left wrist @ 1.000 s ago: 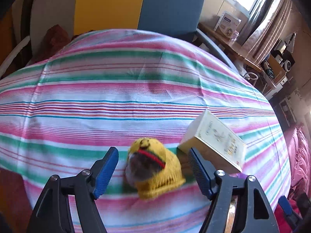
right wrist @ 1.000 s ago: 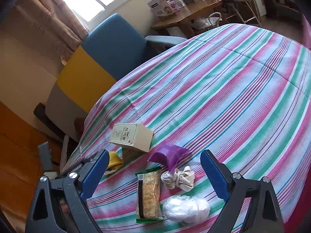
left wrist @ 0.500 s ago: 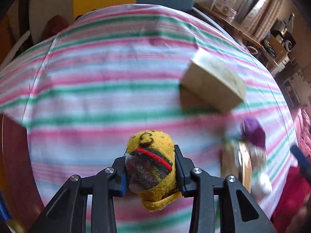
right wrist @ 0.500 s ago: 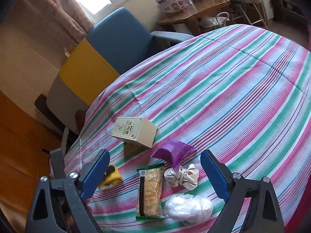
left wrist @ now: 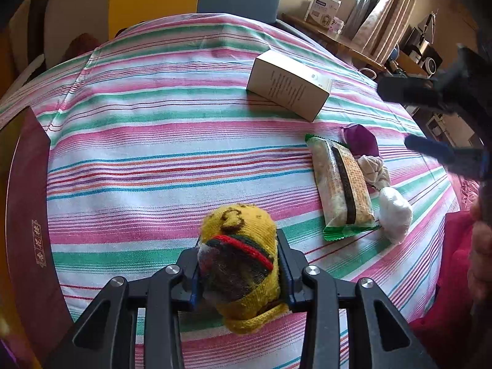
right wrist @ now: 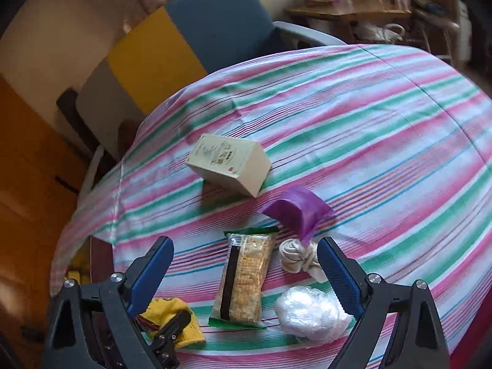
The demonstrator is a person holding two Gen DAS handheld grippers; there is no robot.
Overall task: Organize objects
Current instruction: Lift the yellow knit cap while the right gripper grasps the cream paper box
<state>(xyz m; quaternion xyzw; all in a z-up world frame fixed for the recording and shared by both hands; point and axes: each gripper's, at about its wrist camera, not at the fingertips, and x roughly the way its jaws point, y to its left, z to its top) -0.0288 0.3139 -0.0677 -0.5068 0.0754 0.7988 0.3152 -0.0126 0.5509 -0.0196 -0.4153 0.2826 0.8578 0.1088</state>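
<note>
My left gripper [left wrist: 238,252] is shut on a yellow knitted sock [left wrist: 236,215] with a red and green band, held just over the striped tablecloth [left wrist: 153,141]. In the right wrist view the same sock [right wrist: 166,304] shows at the lower left. My right gripper [right wrist: 244,246] is open above a green-edged cracker packet [right wrist: 243,276]. Beside the packet lie a knotted beige cloth [right wrist: 295,255], a white plastic bundle [right wrist: 307,307] and a purple wrapper [right wrist: 298,209]. Further back sits a cream box [right wrist: 229,163].
A dark red table edge [left wrist: 24,215] is bare at the left where the cloth ends. A blue and yellow chair [right wrist: 184,46] stands behind the table. A wooden desk [right wrist: 347,12] with boxes is at the far right. A person's hand [left wrist: 479,246] is at the right rim.
The left gripper's jaws shut on the yellow sock and carried it away from the cream box toward the near edge. The right gripper rolled and shifted closer over the cracker packet.
</note>
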